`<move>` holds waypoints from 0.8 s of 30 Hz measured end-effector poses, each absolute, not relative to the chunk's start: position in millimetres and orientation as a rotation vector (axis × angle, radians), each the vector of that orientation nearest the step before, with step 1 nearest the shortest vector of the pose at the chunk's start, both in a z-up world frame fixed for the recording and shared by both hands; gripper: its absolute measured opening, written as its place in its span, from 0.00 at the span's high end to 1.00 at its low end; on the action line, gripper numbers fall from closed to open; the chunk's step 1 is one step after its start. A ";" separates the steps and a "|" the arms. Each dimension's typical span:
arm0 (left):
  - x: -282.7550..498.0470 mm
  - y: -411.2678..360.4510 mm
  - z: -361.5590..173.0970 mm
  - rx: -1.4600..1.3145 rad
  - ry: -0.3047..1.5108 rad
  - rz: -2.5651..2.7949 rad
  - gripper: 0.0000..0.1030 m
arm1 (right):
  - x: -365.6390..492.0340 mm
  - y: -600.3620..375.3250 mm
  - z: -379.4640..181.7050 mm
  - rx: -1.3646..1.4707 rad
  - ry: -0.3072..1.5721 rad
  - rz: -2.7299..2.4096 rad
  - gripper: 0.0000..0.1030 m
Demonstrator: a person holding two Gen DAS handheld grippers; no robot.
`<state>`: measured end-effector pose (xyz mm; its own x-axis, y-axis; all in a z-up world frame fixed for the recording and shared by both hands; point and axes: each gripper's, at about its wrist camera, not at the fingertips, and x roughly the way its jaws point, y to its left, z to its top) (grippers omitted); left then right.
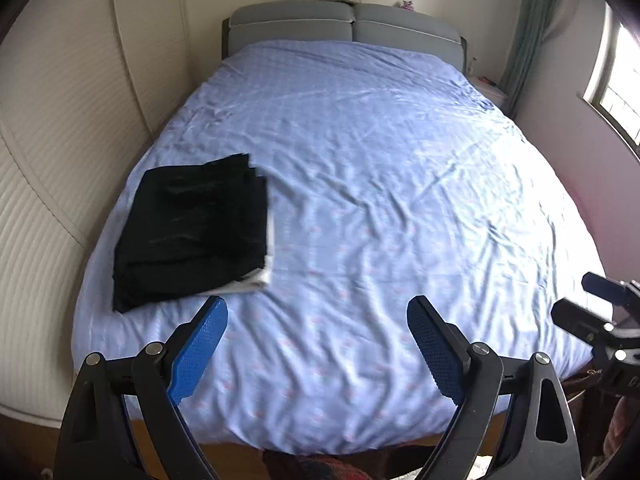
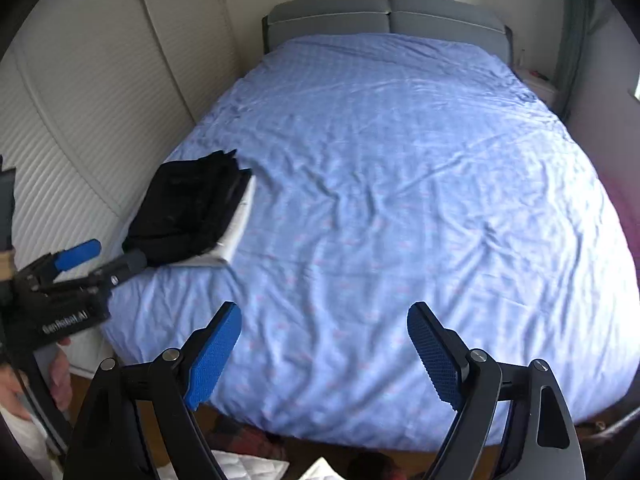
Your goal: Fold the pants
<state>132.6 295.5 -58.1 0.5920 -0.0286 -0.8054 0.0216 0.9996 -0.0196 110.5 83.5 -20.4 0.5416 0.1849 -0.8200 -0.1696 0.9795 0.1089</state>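
Note:
A stack of folded black pants lies on the near left part of the bed, with a white folded garment under its right edge. It also shows in the right wrist view. My left gripper is open and empty, held above the bed's near edge, right of the stack. My right gripper is open and empty above the bed's foot. The left gripper also shows in the right wrist view, close to the stack's near corner.
The bed has a wrinkled light blue cover and a grey headboard. White wardrobe doors run along the left side. A window and curtain stand at the right. A nightstand is at the far right.

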 end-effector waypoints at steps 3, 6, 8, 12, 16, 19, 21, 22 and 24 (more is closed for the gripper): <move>114.0 253.7 -49.8 -0.016 0.926 -0.037 0.11 | 91.2 38.7 -8.1 0.032 0.941 0.188 0.16; 99.8 221.2 -40.6 0.002 0.916 -0.058 0.11 | 80.0 5.9 -1.6 0.079 0.921 0.171 0.16; 92.7 201.7 -33.2 0.023 0.907 -0.066 0.11 | 68.7 -13.5 5.4 0.099 0.911 0.163 0.16; 79.5 172.0 -16.2 0.057 0.877 -0.093 0.09 | 59.2 -35.6 14.3 0.117 0.890 0.154 0.16; 68.5 153.4 1.0 0.062 0.833 -0.103 0.06 | 48.6 -48.4 24.1 0.126 0.861 0.148 0.16; 62.2 147.9 10.9 0.066 0.809 -0.099 0.04 | 41.6 -54.3 30.8 0.121 0.840 0.130 0.16; 58.8 145.4 15.2 0.062 0.805 -0.094 0.01 | 38.4 -57.7 34.2 0.120 0.835 0.117 0.16; 57.5 144.5 17.5 0.058 0.804 -0.085 0.00 | 37.3 -59.3 35.4 0.122 0.834 0.111 0.16; 55.4 143.1 20.9 0.049 0.800 -0.078 0.00 | 36.1 -61.2 36.2 0.123 0.832 0.109 0.16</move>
<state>55.4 143.1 20.9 0.6942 -0.0513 -0.7180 0.0882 0.9960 0.0141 36.1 -61.2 36.2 0.6685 0.1448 -0.7295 -0.0486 0.9873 0.1514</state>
